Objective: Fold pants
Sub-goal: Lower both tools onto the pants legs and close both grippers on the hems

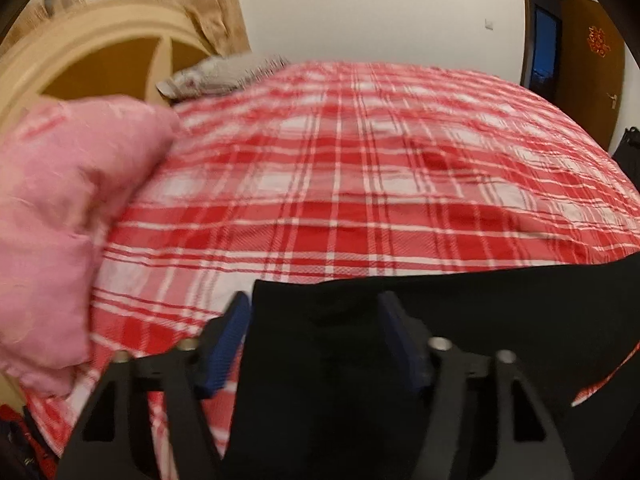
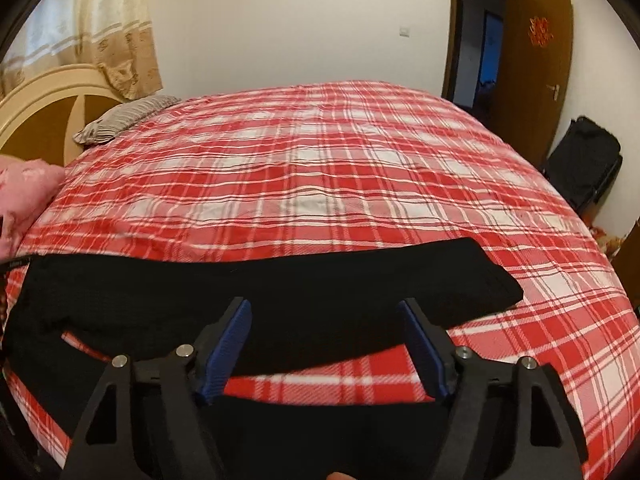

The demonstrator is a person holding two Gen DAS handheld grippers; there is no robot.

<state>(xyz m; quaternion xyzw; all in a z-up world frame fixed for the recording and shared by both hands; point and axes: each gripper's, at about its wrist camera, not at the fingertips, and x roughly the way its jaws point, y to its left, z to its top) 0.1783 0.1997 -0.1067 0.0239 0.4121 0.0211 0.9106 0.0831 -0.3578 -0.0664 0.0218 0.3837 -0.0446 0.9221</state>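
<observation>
Plaid bedspread (image 2: 340, 168): black pants (image 2: 280, 292) lie lengthwise along its near edge; your left gripper (image 1: 316, 344) apparently straddles cloth, right gripper (image 2: 326, 344) gapes unladen.

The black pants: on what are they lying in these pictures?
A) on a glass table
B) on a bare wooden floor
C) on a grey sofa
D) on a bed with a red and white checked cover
D: the black pants lie spread on the red and white checked cover of the bed.
</observation>
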